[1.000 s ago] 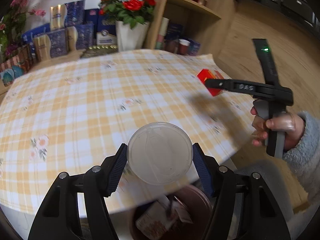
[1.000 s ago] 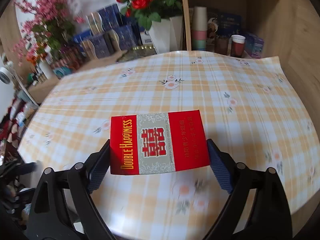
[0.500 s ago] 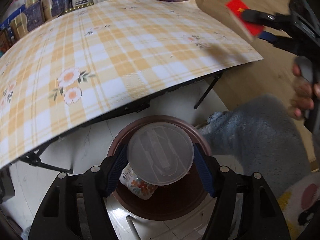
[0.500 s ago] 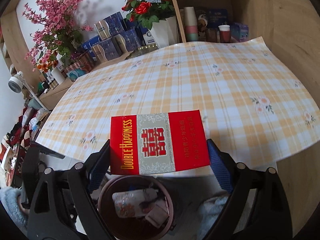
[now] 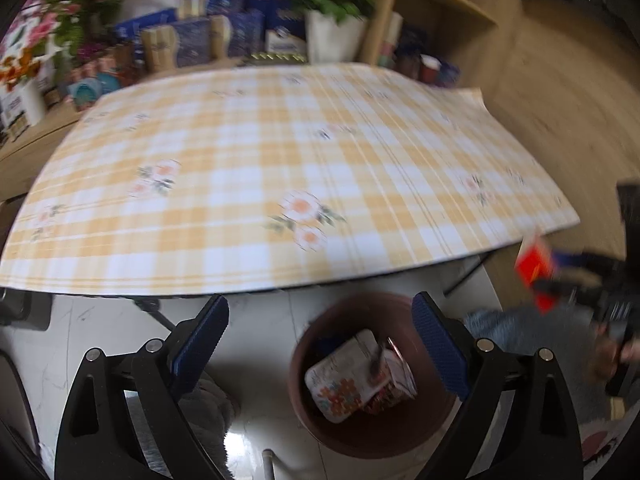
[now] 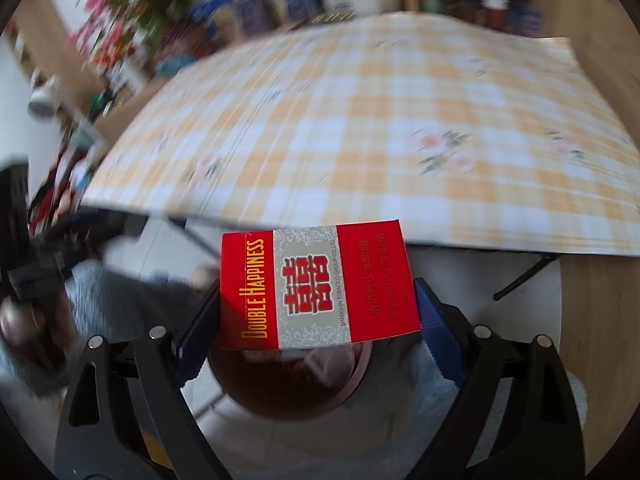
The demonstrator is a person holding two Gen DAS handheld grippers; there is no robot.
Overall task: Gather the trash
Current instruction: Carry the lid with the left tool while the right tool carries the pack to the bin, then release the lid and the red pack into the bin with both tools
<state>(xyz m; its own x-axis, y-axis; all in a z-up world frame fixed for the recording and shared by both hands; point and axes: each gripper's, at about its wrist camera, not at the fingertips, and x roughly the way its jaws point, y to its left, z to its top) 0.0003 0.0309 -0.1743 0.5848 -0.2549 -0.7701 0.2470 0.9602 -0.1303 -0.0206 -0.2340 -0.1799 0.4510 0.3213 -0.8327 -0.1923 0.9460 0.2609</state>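
- Left gripper [image 5: 320,334]: I see its jaws spread wide, having just been opening, with nothing between the blue pads.
- Bin [image 5: 316,420]: a brown round tub on the pale floor, at about 5 o'clock in my left view, below the table [image 5: 280,152] edge; a floral carton [image 5: 340,384] and other trash lie inside.
- Right gripper [image 6: 318,312]: clamped on a red cigarette pack [image 6: 316,286], held flat-faced to the camera above the bin.
- In my left view, the pack appears at 3 o'clock, blurred.
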